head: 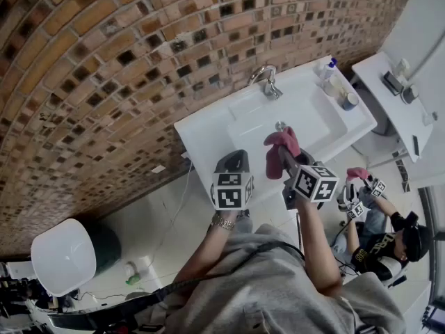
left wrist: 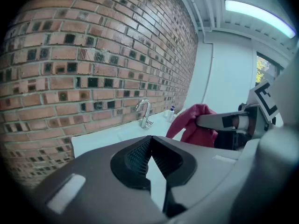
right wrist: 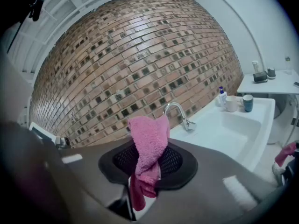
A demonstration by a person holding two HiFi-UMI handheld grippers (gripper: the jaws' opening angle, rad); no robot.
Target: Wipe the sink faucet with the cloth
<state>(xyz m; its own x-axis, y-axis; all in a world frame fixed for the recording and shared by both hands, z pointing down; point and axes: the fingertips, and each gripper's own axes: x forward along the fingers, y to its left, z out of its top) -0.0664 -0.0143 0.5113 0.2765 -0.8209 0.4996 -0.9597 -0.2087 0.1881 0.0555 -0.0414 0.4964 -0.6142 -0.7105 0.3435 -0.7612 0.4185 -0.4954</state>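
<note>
Against the brick wall (head: 104,61), a white sink (head: 203,132) bears a chrome faucet (head: 267,82).

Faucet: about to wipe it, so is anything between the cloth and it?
Nothing visible does. The right gripper holds the cloth, and only bare sink lies between it and the faucet.

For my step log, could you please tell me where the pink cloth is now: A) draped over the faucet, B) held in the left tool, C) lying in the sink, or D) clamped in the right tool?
D: the cloth hangs pinched in the right tool, short of the faucet; the left tool is shut on nothing.
</note>
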